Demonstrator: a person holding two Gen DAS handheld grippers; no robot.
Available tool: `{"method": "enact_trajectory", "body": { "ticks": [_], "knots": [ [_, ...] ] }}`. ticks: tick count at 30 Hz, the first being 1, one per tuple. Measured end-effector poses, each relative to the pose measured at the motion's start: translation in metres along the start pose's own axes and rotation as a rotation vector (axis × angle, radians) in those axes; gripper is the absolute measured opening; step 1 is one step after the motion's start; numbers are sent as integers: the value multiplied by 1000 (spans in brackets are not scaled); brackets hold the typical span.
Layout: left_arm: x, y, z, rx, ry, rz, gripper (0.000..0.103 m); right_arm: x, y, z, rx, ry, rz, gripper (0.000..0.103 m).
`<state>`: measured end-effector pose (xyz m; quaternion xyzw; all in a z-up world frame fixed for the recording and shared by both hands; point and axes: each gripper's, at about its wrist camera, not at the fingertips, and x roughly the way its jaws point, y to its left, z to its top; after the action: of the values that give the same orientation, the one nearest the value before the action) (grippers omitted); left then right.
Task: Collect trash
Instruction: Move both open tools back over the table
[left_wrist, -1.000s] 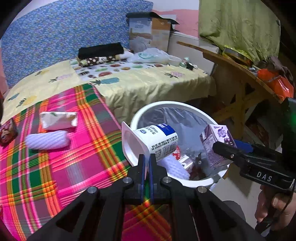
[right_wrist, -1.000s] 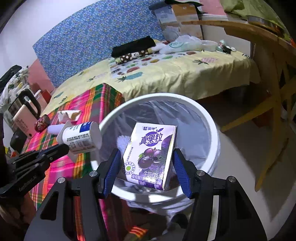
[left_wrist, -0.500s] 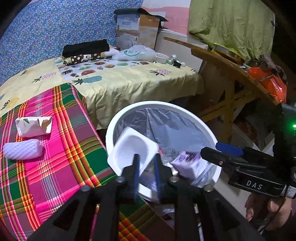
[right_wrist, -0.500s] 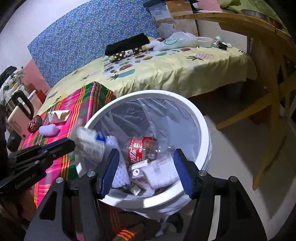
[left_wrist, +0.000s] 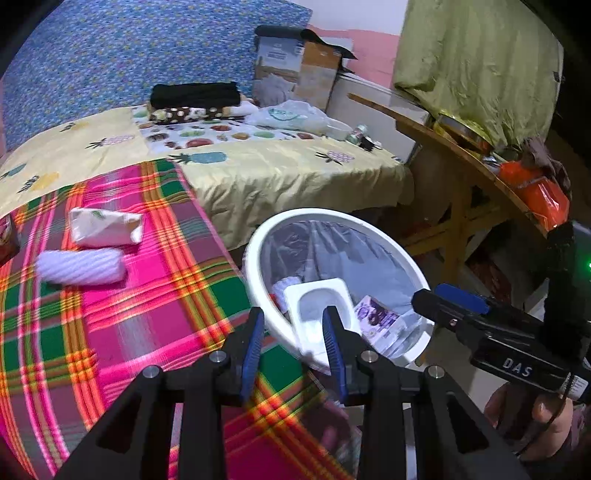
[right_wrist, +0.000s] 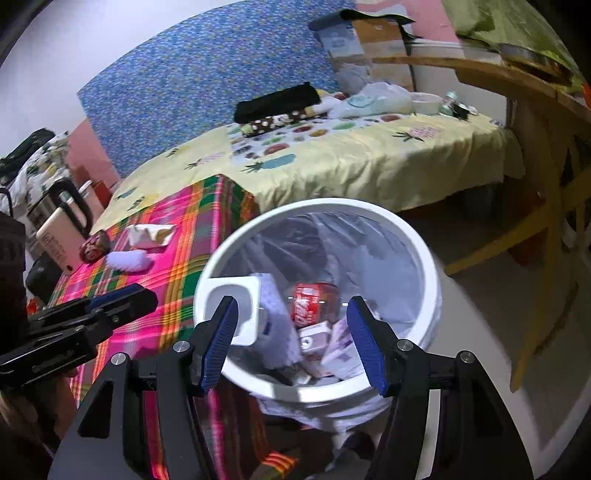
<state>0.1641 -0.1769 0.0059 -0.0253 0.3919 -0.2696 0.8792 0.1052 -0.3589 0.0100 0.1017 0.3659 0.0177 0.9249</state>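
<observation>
Jaws of the left gripper (left_wrist: 293, 338) are opening and empty; the right gripper (right_wrist: 290, 341) stands wide, empty. Both hover above the white bin (right_wrist: 428, 266), where the yogurt cup (left_wrist: 321, 301) lies.

The right gripper (right_wrist: 291, 339) hangs empty, fingers wide, over the white bin (right_wrist: 424, 258) holding a red can (right_wrist: 312, 301).

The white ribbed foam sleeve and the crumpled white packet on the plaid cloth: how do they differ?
The foam sleeve is rounded and ribbed; the packet is flat and creased. The foam sleeve is plain pale white; the packet carries small green print. The foam sleeve lies nearer the camera, the packet just behind it. Both lie on the plaid cloth, outside the bin.
</observation>
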Motion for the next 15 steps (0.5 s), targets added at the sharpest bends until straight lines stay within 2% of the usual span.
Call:
{"method": "enact_trajectory", "body": {
  "ticks": [8, 15],
  "knots": [
    [-33, 25, -19, -44, -48, 94, 34, -3, 32, -6, -40, 11, 100, 63],
    [-60, 54, -37, -98, -81, 187, 34, -2, 67, -12, -127, 33, 163, 63]
  ]
}}
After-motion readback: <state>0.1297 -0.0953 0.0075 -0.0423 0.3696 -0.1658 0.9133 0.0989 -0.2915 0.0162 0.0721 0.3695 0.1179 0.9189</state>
